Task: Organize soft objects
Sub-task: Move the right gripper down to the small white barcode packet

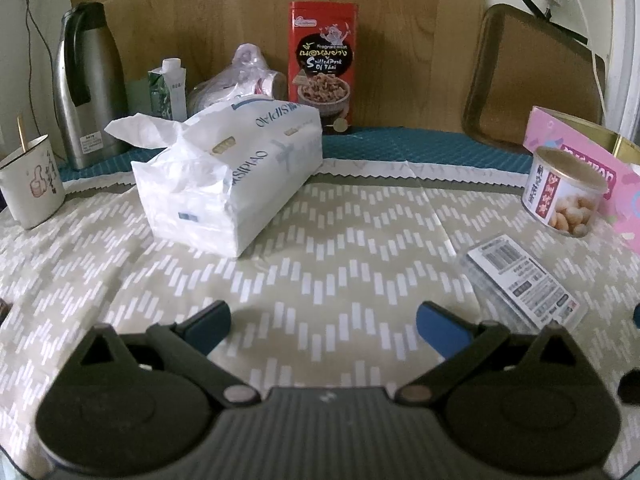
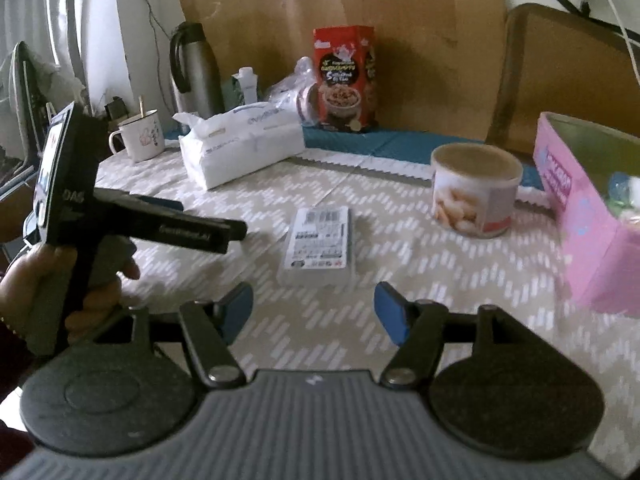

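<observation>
Both grippers empty: left gripper [image 1: 322, 322] and right gripper [image 2: 314, 312] w/ jaws apart; tissue pack [image 1: 228, 176] lies far-left on tablecloth [image 1: 340, 240]; approach low, squeeze pack's sides gently, avoid the loose sheet.

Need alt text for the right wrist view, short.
The right tongs hang open and empty above a patterned tablecloth, aimed at a small flat labelled packet. Beyond lie a tissue pack, a red snack tin, a nut can and a pink box; the left tongs enter from the left.
</observation>
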A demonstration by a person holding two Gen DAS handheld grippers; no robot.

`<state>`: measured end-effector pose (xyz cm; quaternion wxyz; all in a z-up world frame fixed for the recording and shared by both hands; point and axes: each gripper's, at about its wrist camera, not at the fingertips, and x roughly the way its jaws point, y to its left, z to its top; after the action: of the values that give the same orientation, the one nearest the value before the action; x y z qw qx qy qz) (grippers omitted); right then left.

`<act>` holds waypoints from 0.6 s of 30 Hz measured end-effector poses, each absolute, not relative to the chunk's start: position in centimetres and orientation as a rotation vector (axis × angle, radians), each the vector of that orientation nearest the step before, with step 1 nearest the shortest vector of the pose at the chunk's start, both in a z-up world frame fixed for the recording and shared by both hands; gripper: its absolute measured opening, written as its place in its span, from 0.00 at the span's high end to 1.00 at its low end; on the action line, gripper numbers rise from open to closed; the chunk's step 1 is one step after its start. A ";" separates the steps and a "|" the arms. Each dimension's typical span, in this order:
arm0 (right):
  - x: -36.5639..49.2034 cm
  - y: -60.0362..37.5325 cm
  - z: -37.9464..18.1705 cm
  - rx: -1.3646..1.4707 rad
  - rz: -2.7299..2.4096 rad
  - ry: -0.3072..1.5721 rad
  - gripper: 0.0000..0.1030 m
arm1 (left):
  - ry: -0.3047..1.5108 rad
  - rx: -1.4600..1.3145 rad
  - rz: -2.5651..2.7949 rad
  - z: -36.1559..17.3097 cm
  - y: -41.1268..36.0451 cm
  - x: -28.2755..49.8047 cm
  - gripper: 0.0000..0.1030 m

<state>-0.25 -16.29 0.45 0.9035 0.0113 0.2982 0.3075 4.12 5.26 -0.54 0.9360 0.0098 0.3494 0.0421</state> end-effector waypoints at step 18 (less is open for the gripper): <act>0.8 -13.8 -1.0 0.029 0.611 0.617 0.30 | 0.717 0.028 0.075 -0.7 5.2 4.2 0.00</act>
<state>0.80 -13.77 -0.98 0.9072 0.0139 0.2988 0.2958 4.23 5.25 -0.67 0.9356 0.0136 0.3510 0.0366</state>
